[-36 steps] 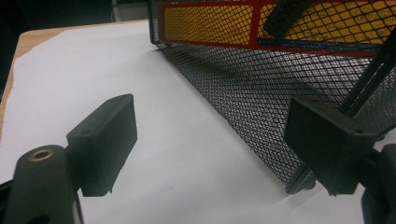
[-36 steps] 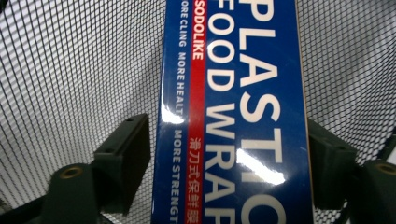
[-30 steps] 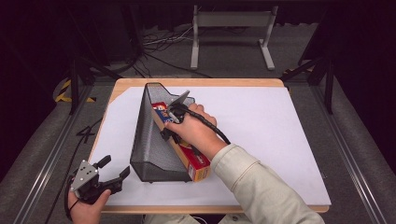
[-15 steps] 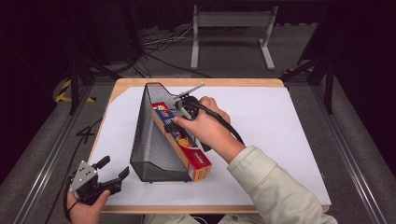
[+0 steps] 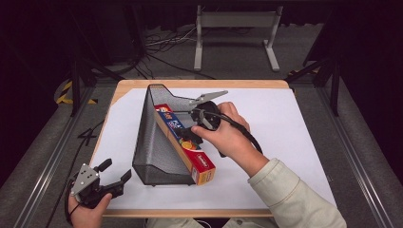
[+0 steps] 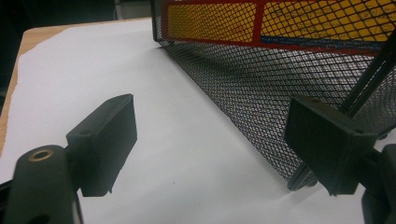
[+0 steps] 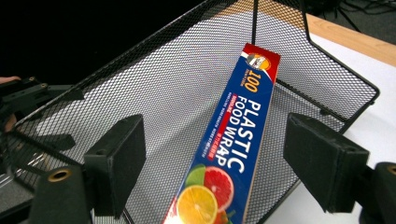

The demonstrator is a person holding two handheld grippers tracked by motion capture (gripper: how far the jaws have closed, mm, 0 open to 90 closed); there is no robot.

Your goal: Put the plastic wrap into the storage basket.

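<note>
A lab or recording studio, not a home. The wooden table (image 5: pixel 142 85) carries a white sheet (image 5: pixel 294 123) and stands between metal rails (image 5: pixel 43 171) on grey flooring. Black drapes close off left and right. Loose cables (image 5: pixel 157 47) and a metal stand (image 5: pixel 235 28) occupy the far floor; yellow-black tape (image 5: pixel 64 92) marks the left.

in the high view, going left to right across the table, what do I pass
left claw → black mesh basket → plastic wrap box leaning in it → right claw, open above the box → bare white table cover
</note>
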